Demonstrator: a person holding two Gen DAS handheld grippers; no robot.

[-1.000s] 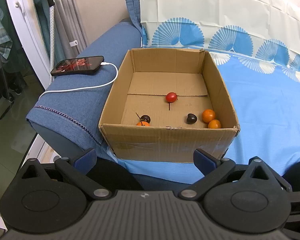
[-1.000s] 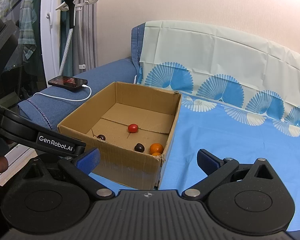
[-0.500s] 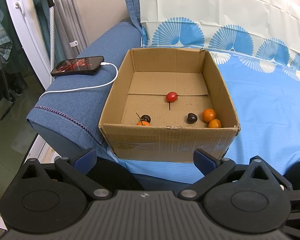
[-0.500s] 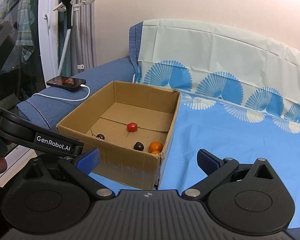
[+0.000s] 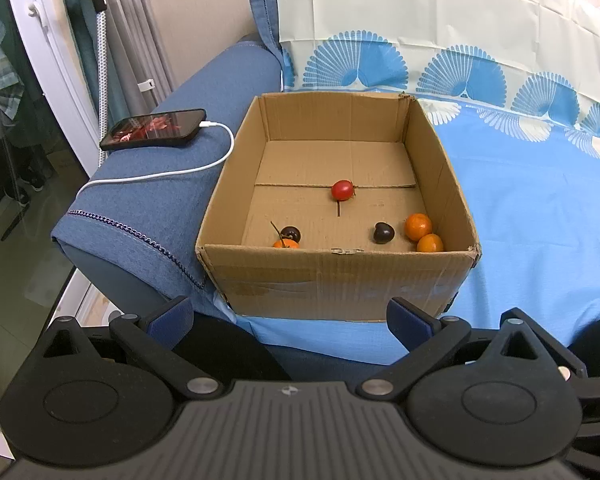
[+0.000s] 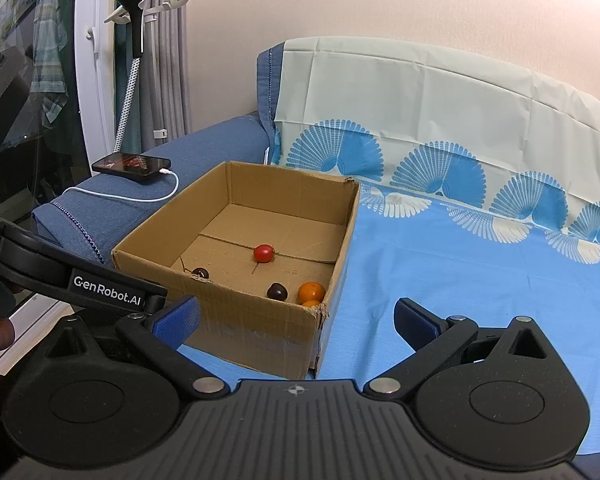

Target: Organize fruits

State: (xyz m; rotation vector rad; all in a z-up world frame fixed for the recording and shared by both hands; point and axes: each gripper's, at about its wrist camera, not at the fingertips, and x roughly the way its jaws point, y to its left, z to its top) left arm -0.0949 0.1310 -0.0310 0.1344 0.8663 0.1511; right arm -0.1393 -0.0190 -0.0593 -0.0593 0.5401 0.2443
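Left wrist view: left tool (image 5: 290,316) spread wide, holding nothing, short of the cardboard box (image 5: 340,280) on the blue sheet (image 5: 540,208). Inside: red tomato (image 5: 342,190) mid-floor; 2 oranges (image 5: 418,227) touching in the right near corner; dark fruit (image 5: 383,233) just beside them; another dark fruit with stem (image 5: 290,234) touching a third orange (image 5: 286,244) against the near wall. Risks, as I judge: round fruit rolling off a pinch; the near wall blocking a low reach; soft bedding letting the box tip. Phone (image 5: 154,129) with cable lies on the armrest. No writing legible.

Right wrist view: right tool (image 6: 296,322) spread, empty, beside the box. Label "GenRobot.AI" (image 6: 107,289) on the other device.
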